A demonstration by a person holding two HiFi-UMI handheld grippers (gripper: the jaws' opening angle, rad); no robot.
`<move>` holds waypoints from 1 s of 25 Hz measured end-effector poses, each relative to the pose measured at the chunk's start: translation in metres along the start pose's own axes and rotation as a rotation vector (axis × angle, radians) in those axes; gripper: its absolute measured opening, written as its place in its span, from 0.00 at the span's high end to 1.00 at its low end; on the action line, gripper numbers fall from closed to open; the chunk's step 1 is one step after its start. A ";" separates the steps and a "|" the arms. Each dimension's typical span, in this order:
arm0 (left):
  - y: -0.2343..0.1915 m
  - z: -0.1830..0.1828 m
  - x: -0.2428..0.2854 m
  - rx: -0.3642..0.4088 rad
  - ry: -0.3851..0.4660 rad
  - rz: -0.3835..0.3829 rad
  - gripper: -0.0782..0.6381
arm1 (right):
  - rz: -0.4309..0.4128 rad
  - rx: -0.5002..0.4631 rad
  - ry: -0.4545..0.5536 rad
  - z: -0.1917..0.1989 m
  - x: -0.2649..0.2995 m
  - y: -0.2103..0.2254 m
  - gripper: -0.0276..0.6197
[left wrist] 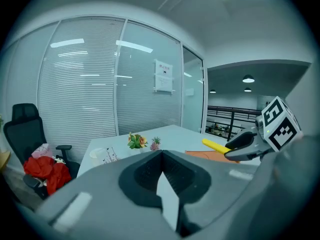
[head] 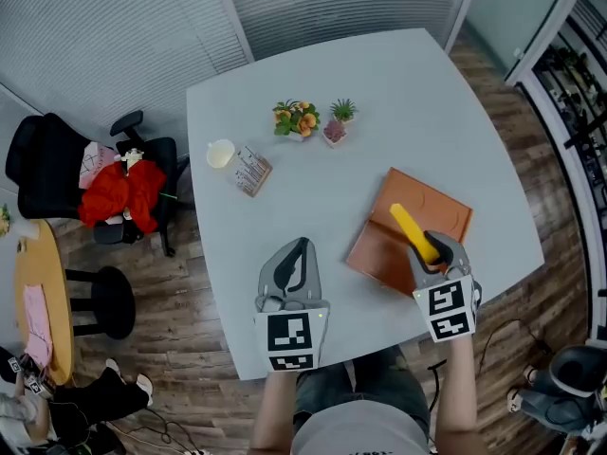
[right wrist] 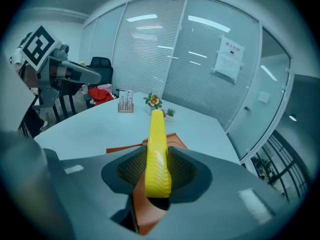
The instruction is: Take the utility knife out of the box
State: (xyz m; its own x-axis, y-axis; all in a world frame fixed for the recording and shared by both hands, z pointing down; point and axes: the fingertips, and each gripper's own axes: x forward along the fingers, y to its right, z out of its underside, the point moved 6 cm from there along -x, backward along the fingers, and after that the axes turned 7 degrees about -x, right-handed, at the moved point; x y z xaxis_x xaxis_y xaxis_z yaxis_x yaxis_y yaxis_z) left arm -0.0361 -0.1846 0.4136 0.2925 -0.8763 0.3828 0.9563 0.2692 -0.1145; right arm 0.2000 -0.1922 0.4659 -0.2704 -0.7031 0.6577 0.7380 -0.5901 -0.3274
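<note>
Our right gripper (right wrist: 157, 173) had its jaws clamped on the yellow utility knife (right wrist: 156, 144) above the open orange box (head: 436, 209). The left gripper's (head: 302, 246) jaws seemed closed and empty. Because the knife was held near one end, it could pivot and drop.

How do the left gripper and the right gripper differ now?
The left gripper is shut and empty; the right gripper is shut on the yellow utility knife. The left gripper shows over bare table, the right gripper over the open box. Both carry a marker cube.
</note>
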 end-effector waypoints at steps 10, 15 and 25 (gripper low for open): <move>-0.001 -0.042 -0.014 0.016 0.108 -0.005 0.89 | 0.135 0.032 0.144 -0.049 -0.035 0.020 0.71; -0.002 -0.059 -0.021 0.021 0.152 -0.010 0.89 | 0.186 0.044 0.205 -0.069 -0.051 0.029 0.71; 0.000 -0.091 -0.034 0.027 0.240 -0.028 0.89 | 0.249 0.055 0.297 -0.093 -0.078 0.045 0.71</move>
State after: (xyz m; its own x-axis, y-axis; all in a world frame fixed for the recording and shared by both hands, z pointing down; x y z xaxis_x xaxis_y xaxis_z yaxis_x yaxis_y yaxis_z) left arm -0.0454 -0.1913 0.3168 0.2609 -0.9526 0.1567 0.9646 0.2508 -0.0814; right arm 0.1969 -0.2007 0.3371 -0.2397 -0.9113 0.3349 0.8335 -0.3701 -0.4104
